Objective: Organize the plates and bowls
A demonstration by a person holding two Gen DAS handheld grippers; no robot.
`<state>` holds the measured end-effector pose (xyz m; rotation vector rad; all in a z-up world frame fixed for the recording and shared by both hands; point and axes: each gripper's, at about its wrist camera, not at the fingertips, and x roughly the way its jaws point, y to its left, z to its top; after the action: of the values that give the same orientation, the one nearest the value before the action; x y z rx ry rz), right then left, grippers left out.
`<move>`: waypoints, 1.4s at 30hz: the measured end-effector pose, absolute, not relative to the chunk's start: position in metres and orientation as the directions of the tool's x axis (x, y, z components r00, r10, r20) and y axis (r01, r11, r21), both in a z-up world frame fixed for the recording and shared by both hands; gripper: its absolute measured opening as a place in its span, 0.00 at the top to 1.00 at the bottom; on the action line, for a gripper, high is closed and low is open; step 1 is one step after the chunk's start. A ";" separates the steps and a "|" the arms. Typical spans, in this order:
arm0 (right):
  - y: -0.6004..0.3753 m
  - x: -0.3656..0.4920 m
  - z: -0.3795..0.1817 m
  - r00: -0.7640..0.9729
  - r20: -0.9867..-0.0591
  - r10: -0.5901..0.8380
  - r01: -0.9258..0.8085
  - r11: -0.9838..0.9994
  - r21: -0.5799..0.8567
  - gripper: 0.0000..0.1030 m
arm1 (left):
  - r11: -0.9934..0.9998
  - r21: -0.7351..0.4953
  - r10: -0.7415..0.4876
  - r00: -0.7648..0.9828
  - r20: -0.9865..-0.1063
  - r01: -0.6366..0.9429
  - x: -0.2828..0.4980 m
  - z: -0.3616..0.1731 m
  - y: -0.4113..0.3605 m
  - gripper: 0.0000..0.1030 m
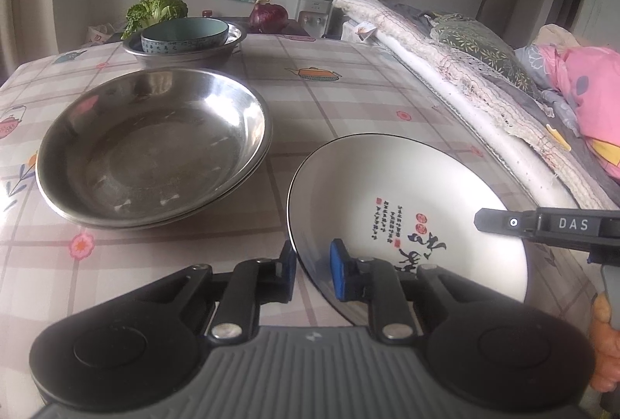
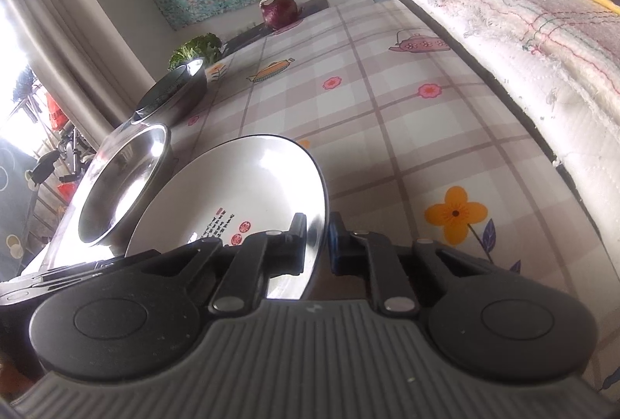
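White ceramic plate (image 1: 407, 194) with black calligraphy sat on the checked tablecloth (image 1: 348, 85), just right of the stacked steel plates (image 1: 155, 147). Left gripper (image 1: 313, 264) was clamped on its near rim; right gripper (image 2: 317, 240) pinched the opposite rim.

free: bare checked tablecloth (image 2: 407, 132) is lying open right of the white plate (image 1: 407, 186) | blocking: steel dish stack (image 1: 155, 147) is sitting just left; bed edge (image 2: 523, 50) is bounding right
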<state>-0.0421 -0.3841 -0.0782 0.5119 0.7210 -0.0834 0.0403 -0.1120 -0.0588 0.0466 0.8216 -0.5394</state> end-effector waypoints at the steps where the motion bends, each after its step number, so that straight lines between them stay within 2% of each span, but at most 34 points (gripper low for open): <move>1: -0.382 -0.042 -0.078 0.752 -0.652 0.101 0.240 0.878 0.414 0.90 | 0.866 -0.166 -0.437 0.555 -0.708 0.471 0.039 -0.058 -0.110 0.81; 14: -0.377 -0.043 -0.080 0.752 -0.648 0.123 0.231 0.871 0.434 0.89 | 0.857 -0.172 -0.446 0.530 -0.721 0.487 0.039 -0.059 -0.105 0.79; 24: -0.375 -0.043 -0.082 0.752 -0.648 0.121 0.234 0.870 0.435 0.86 | 0.859 -0.171 -0.443 0.533 -0.721 0.482 0.047 -0.063 -0.113 0.71; 42: -0.375 -0.041 -0.082 0.754 -0.645 0.128 0.238 0.861 0.450 0.84 | 0.866 -0.180 -0.438 0.534 -0.723 0.466 0.049 -0.062 -0.115 0.70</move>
<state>-0.0412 -0.3752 -0.0824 0.5421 0.7240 -0.0630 0.0494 -0.1149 -0.0624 0.0358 0.8516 -0.5381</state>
